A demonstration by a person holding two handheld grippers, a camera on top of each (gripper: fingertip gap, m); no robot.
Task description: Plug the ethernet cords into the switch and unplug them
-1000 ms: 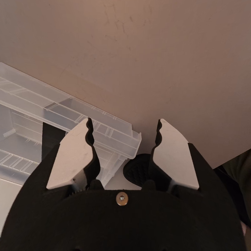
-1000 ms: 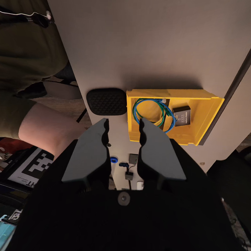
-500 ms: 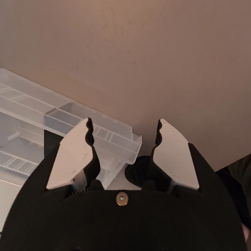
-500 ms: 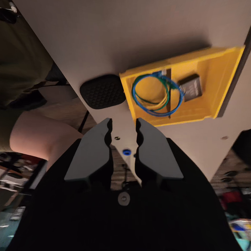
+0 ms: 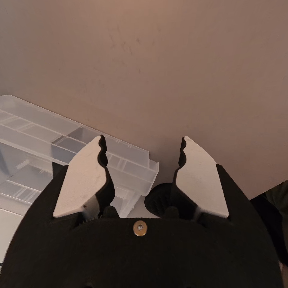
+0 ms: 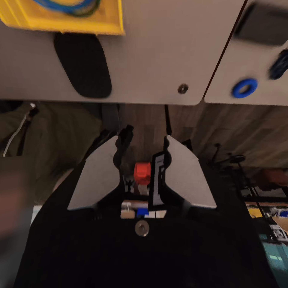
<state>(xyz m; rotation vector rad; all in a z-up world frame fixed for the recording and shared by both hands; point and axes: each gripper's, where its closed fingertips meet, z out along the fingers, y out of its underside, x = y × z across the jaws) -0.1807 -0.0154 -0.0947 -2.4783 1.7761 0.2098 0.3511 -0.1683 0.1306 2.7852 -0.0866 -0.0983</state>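
In the right wrist view, blurred, a yellow bin (image 6: 93, 29) sits at the top left on the grey table (image 6: 148, 54), with coiled blue and green ethernet cords (image 6: 70, 7) in it. The switch is not in view. My right gripper (image 6: 141, 138) is open and empty, past the table's edge and pointing at the floor. My left gripper (image 5: 142, 138) is open and empty above the bare table (image 5: 155, 78), far from the bin.
A clear plastic organizer (image 5: 39, 140) lies left of the left gripper. A black pad (image 5: 159, 201) lies beside it and shows near the bin (image 6: 84, 65). A second table carries a blue ring (image 6: 243, 90). A person's olive clothing (image 6: 54, 132) and a red object (image 6: 142, 173) lie below. About 60 cm separates my left fingertips from my right.
The right gripper swung fast away from the yellow bin, past the table edge, and its fingers opened wider. The left gripper drifted slightly and stayed open.
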